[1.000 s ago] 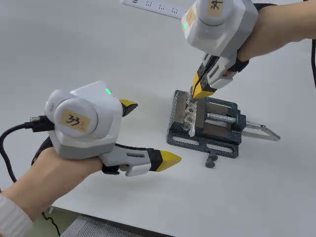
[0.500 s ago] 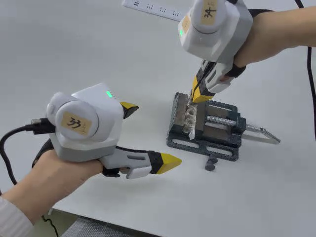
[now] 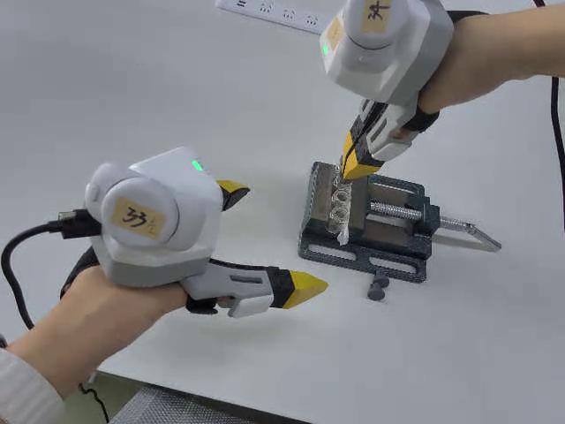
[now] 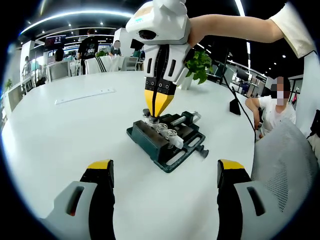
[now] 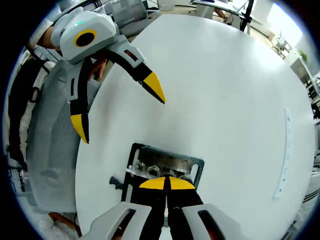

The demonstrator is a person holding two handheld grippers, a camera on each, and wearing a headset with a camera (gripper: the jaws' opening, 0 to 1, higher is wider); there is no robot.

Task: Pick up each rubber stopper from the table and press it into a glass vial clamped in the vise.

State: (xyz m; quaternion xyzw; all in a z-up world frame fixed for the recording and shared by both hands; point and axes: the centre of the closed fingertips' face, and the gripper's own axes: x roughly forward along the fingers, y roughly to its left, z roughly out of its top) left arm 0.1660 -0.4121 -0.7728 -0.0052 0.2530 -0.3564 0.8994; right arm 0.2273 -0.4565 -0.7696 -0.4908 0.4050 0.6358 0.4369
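Observation:
A dark vise (image 3: 397,237) on the white table clamps a row of clear glass vials (image 3: 338,212). My right gripper (image 3: 350,170) is shut, pointing down, with its yellow tips at the far vial of the row. No stopper shows between its jaws. From the left gripper view, the right gripper (image 4: 159,106) stands just above that end vial (image 4: 148,118). In its own view the right gripper (image 5: 166,183) covers part of the vials (image 5: 150,171). My left gripper (image 3: 269,238) hovers open to the left of the vise, holding nothing. A small dark stopper-like piece (image 3: 378,286) lies by the vise's near edge.
A white power strip (image 3: 274,12) lies at the table's far edge. The vise's screw handle (image 3: 468,231) sticks out to the right. The table's front edge runs just below my left hand, and a mesh chair (image 4: 287,165) stands beside the table.
The right gripper's tips dipped slightly onto the far vial and came back up a little. The left gripper has hardly moved.

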